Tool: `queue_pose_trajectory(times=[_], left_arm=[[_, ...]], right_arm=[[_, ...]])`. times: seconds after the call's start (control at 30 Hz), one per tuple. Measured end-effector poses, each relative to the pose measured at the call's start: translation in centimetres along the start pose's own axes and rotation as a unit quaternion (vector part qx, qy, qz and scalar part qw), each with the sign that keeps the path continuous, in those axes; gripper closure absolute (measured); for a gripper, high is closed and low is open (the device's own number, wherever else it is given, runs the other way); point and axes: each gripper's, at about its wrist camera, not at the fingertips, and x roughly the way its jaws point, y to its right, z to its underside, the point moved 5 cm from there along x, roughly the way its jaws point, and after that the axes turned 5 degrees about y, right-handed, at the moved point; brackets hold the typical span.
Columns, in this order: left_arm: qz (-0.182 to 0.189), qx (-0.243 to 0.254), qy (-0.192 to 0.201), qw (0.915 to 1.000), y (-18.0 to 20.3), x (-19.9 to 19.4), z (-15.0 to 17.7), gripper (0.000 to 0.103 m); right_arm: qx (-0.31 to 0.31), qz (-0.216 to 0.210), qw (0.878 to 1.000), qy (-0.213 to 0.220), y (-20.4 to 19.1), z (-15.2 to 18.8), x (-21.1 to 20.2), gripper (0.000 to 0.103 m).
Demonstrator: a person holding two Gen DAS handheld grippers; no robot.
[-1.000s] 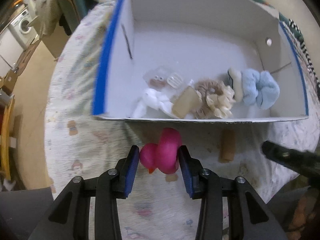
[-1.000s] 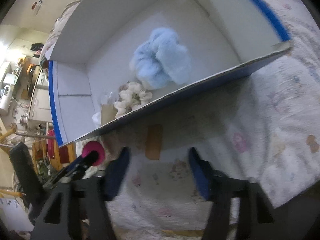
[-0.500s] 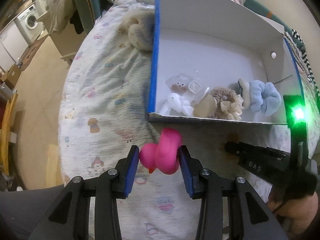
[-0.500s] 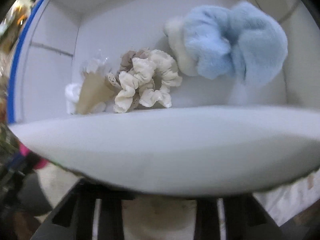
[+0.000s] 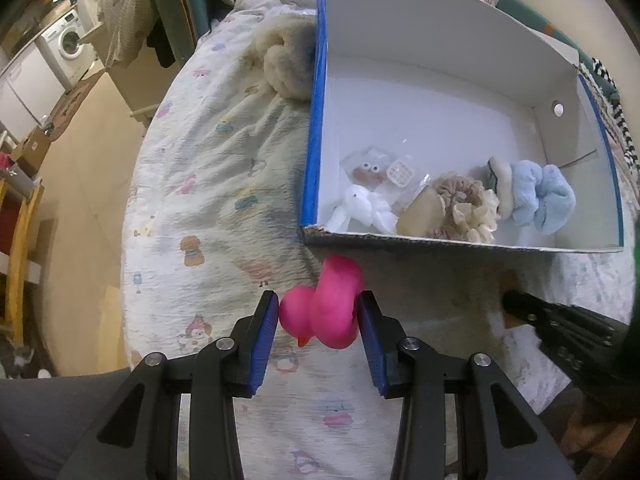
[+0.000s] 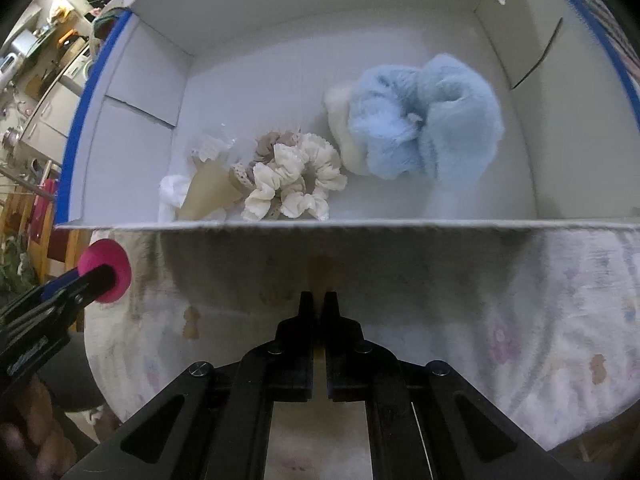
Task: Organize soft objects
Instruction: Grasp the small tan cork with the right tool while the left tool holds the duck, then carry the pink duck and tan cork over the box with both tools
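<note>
My left gripper (image 5: 318, 312) is shut on a pink rubber duck (image 5: 326, 308), held over the patterned bed cover just in front of the white box (image 5: 440, 240). The duck also shows in the right wrist view (image 6: 106, 268). My right gripper (image 6: 319, 300) is shut on a small tan soft piece (image 6: 324, 272) at the box's near wall. Inside the box lie a blue fluffy scrunchie (image 6: 424, 120), a cream frilly scrunchie (image 6: 296, 184), a white plush (image 5: 360, 208) and a tan cone-shaped piece (image 6: 212, 192).
A beige fluffy item (image 5: 286, 64) lies on the bed outside the box's blue-edged left wall (image 5: 314, 120). The bed edge drops to the floor on the left, with furniture and a washing machine (image 5: 70, 44) beyond.
My right gripper has shut on the tan piece and drawn back from the box wall. The left gripper with the duck has shifted left, with more of the bed showing.
</note>
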Motion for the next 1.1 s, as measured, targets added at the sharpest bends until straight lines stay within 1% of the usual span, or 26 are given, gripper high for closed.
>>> queue_pose_trajectory(times=[0.27, 0.3, 0.37, 0.53, 0.57, 0.63, 0.77, 0.87, 1.0, 1.1], left_arm=[[-0.021, 0.005, 0.014, 0.9997, -1.0, -0.6, 0.3, 0.066], [-0.025, 0.003, 0.016, 0.9996, -1.2, -0.8, 0.3, 0.066], [-0.030, -0.001, 0.019, 0.9994, -1.7, -1.2, 0.3, 0.066], [-0.023, -0.007, 0.051, 0.9984, -2.6, -4.5, -0.2, 0.066], [-0.018, -0.010, 0.062, 0.9978, -2.8, -5.5, -0.7, 0.066], [-0.020, -0.011, 0.083, 0.9963, -2.7, -7.1, -1.6, 0.066], [-0.009, -0.010, 0.111, 0.9938, -1.8, -9.5, -3.6, 0.066], [0.001, -0.002, 0.123, 0.9924, -0.5, -10.4, -5.2, 0.066], [0.003, 0.016, 0.134, 0.9909, 0.8, -10.4, -7.0, 0.066], [0.003, 0.023, 0.132, 0.9910, 1.7, -9.8, -8.2, 0.066]], right_arm=[[-0.001, -0.024, 0.999, 0.023, 0.1, 1.6, -3.9, 0.097], [-0.004, -0.029, 0.999, 0.024, 0.1, 0.7, -4.4, 0.097], [-0.017, -0.038, 0.999, 0.035, -0.4, 0.7, -6.1, 0.097], [-0.036, -0.071, 0.995, 0.066, -0.5, 0.3, -11.1, 0.097], [-0.038, -0.075, 0.994, 0.073, -0.6, 0.1, -11.9, 0.097], [-0.039, -0.084, 0.992, 0.088, -0.6, -0.3, -13.5, 0.097], [-0.038, -0.098, 0.987, 0.124, -1.2, -2.4, -15.8, 0.097], [-0.036, -0.108, 0.982, 0.152, -1.2, -4.3, -17.2, 0.097], [-0.028, -0.105, 0.980, 0.168, -0.6, -6.8, -17.3, 0.097], [-0.014, -0.109, 0.979, 0.174, 0.1, -8.3, -16.7, 0.097]])
